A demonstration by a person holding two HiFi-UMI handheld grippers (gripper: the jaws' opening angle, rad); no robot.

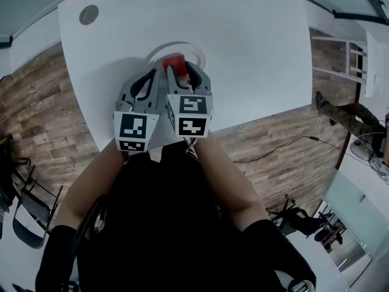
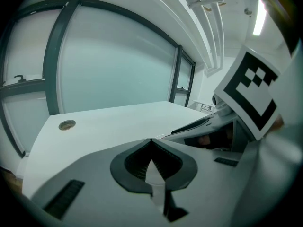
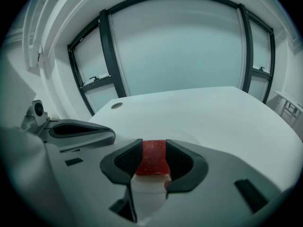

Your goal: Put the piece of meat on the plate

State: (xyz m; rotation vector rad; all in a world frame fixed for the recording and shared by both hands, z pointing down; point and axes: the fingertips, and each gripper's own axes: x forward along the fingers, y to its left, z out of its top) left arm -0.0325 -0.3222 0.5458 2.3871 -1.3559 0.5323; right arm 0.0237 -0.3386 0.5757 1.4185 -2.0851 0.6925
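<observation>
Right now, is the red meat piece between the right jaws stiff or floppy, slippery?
Probably stiff: the piece of meat shows straight edges between the pads of the right gripper, no sag. Likely light: it looks like a toy block. Its surface looks smooth, so it may slip.

The white table point(image 1: 255, 53) ahead of me has a round grey cable port point(image 1: 89, 14) near its eleven o'clock corner. Wood-plank floor point(image 1: 42, 120) lies around it. A dark cable point(image 1: 285, 146) trails at my three o'clock, a folding chair point(image 1: 27, 215) stands at eight and a white rack point(image 1: 340, 56) at two. Dark-framed windows point(image 3: 180, 46) rise at twelve.
</observation>
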